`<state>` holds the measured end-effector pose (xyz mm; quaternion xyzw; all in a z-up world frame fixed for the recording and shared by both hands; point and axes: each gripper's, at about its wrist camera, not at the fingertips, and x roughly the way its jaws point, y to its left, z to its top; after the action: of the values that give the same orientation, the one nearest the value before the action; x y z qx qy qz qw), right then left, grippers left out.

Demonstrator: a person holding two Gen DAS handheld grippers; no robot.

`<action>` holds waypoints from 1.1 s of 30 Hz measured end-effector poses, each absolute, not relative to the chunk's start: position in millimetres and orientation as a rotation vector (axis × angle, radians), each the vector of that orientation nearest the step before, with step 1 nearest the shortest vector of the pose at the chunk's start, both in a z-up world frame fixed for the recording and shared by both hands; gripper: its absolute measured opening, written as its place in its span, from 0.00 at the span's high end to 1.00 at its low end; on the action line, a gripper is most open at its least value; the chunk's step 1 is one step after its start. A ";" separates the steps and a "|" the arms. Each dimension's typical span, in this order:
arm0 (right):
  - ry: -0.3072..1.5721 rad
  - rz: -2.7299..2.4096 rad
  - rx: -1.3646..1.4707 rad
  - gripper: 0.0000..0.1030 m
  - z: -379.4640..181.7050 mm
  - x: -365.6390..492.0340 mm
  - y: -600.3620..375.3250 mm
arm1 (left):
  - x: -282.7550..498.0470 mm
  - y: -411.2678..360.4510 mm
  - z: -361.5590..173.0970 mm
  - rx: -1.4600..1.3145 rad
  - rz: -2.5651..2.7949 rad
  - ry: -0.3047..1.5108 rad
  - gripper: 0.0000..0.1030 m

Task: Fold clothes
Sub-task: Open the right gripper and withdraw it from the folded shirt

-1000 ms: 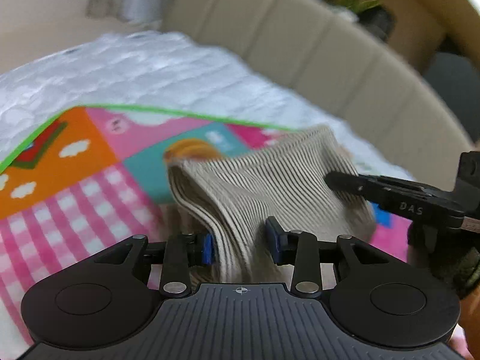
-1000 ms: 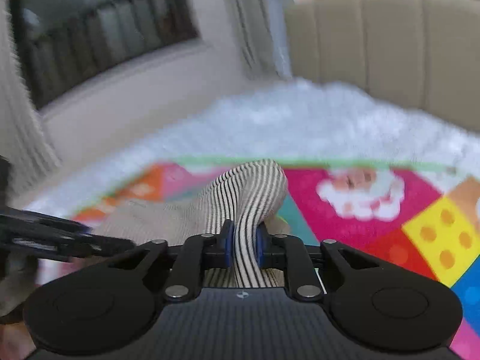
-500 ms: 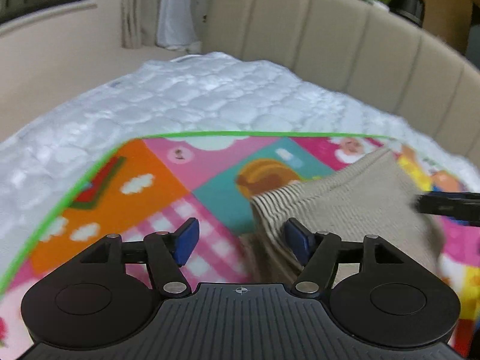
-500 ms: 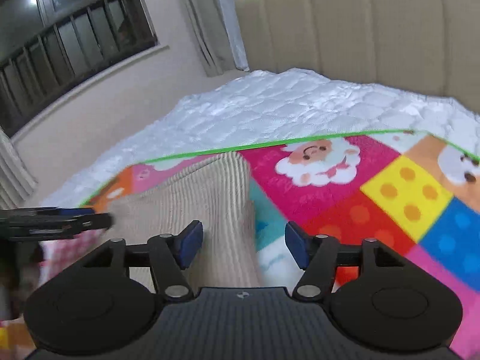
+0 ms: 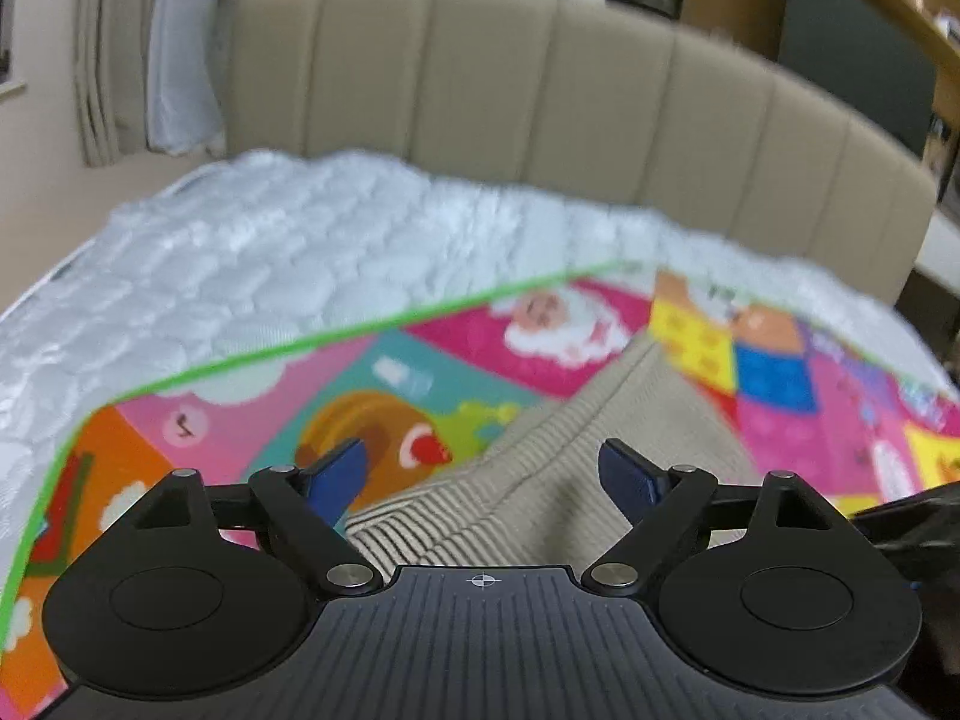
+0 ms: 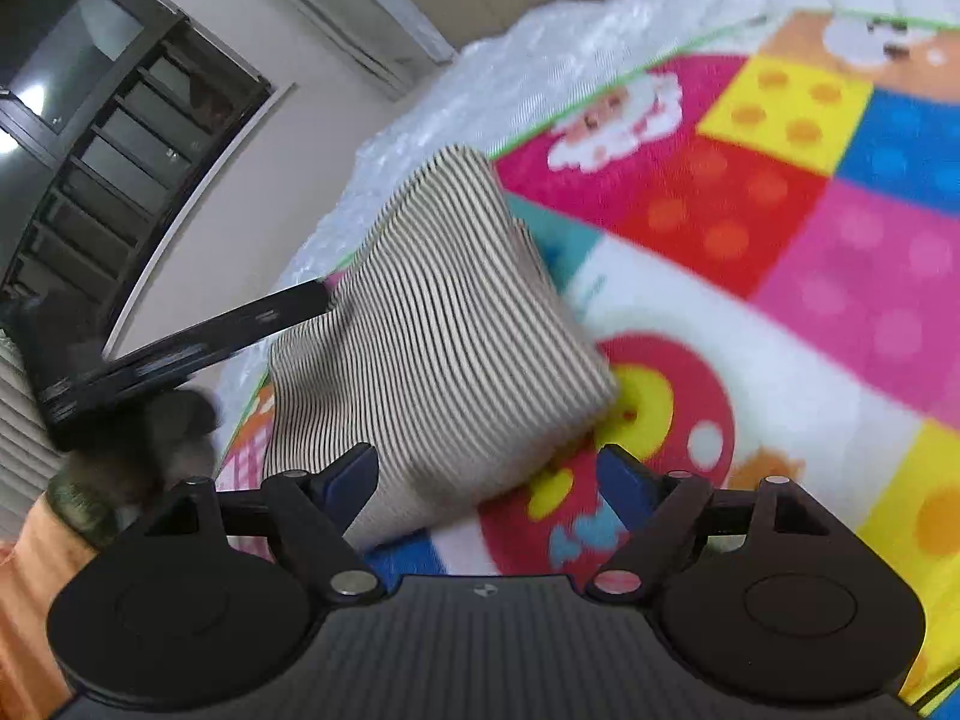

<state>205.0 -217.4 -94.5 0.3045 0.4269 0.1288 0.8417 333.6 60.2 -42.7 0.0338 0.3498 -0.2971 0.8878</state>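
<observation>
A beige garment with fine dark stripes lies folded into a compact block on a colourful cartoon play mat. My left gripper is open and empty, its blue pads apart just above the garment's near edge. In the right wrist view the same folded garment lies flat on the mat. My right gripper is open and empty at the garment's near corner. The left gripper's black finger shows at the left of that view, beside the garment.
The mat lies on a white quilted bed cover. A beige padded headboard stands behind the bed. Curtains hang at the back left. A dark window with bars is on the wall to the left.
Both grippers were shut on the striped garment a second ago. They opened, let it drop onto the mat, and have drawn back and tilted; the jaws are now wider.
</observation>
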 end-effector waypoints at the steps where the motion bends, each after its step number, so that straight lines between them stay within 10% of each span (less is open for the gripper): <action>1: 0.913 0.268 0.648 0.20 -98.7 206.7 -215.4 | 340.2 59.0 -50.5 0.066 -0.611 0.750 0.14; 9: 0.895 0.290 0.745 0.35 -120.7 233.4 -209.7 | 370.3 93.0 -107.0 -0.264 -0.637 0.937 0.04; 33: 0.721 0.230 0.032 0.31 -45.4 287.6 -185.3 | 243.9 47.3 -71.9 -0.176 -0.753 1.077 0.07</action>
<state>287.6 -185.3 -45.4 0.0159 0.3520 0.1124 0.9291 243.9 47.3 -71.9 -0.0815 0.4999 -0.3497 0.7881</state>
